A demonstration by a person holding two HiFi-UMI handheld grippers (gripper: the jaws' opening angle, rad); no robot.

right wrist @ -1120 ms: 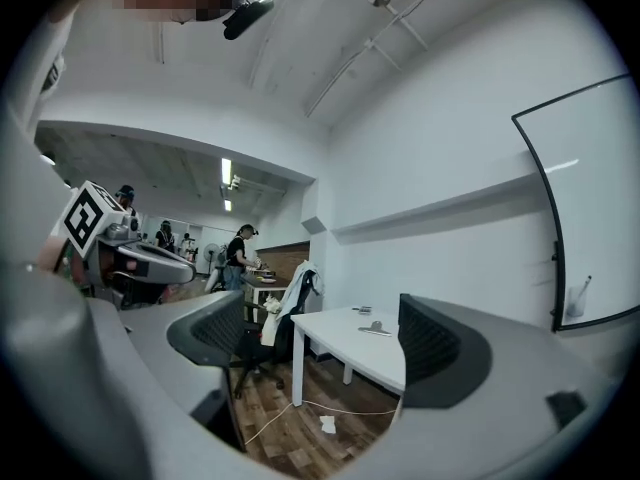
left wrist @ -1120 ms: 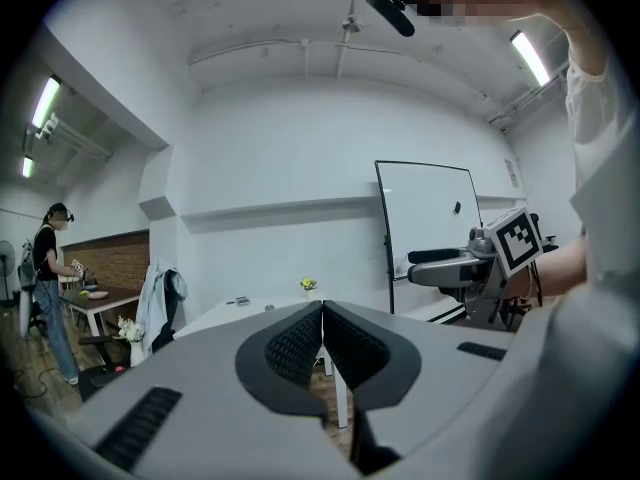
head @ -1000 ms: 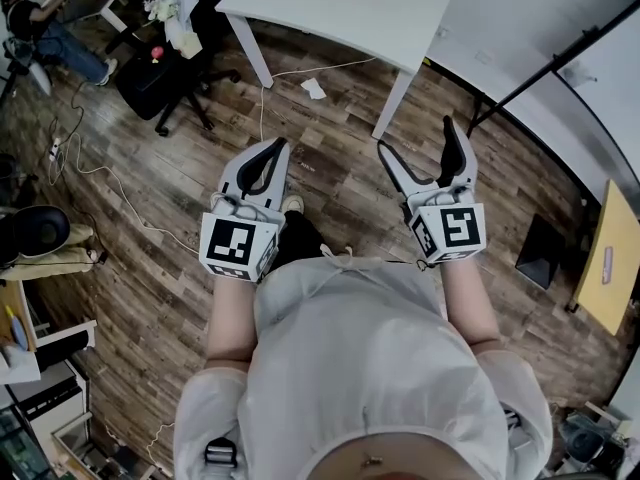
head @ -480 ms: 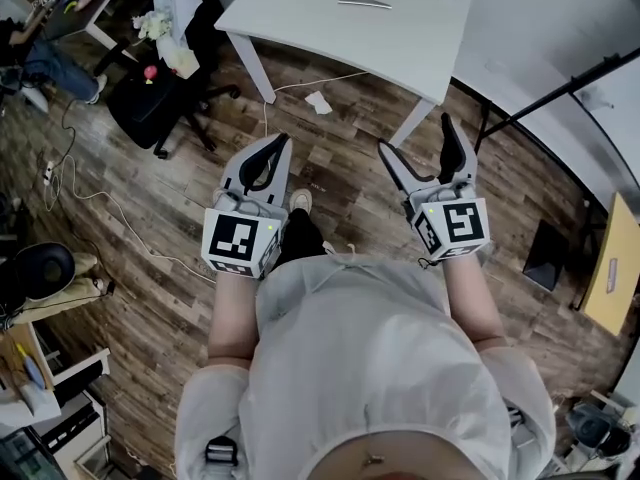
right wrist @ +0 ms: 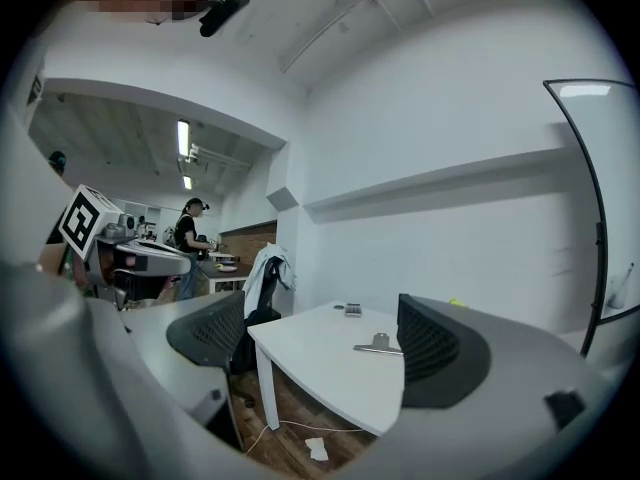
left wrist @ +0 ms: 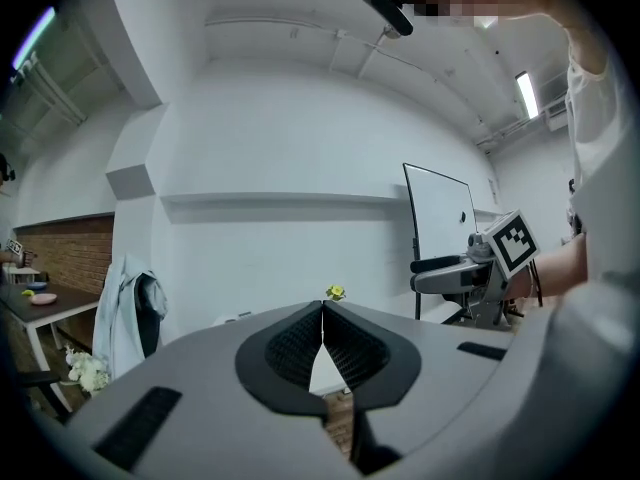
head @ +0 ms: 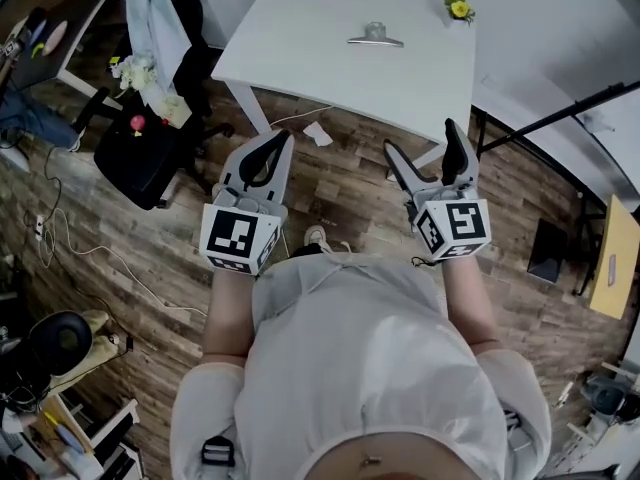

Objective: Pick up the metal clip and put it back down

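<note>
upper centre, silver metal clip [head: 375, 37]: likely light, stiff, slick, best taken by its raised handle; left gripper [head: 283, 140] closed and empty, right gripper [head: 418, 135] spread.

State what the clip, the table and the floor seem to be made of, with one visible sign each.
Clip: likely metal, silvery grey with a dull sheen.
Table: smooth matt white top, probably laminate or painted board; cannot tell which.
Floor: wood or wood-look planks, brown grain and plank seams.
</note>
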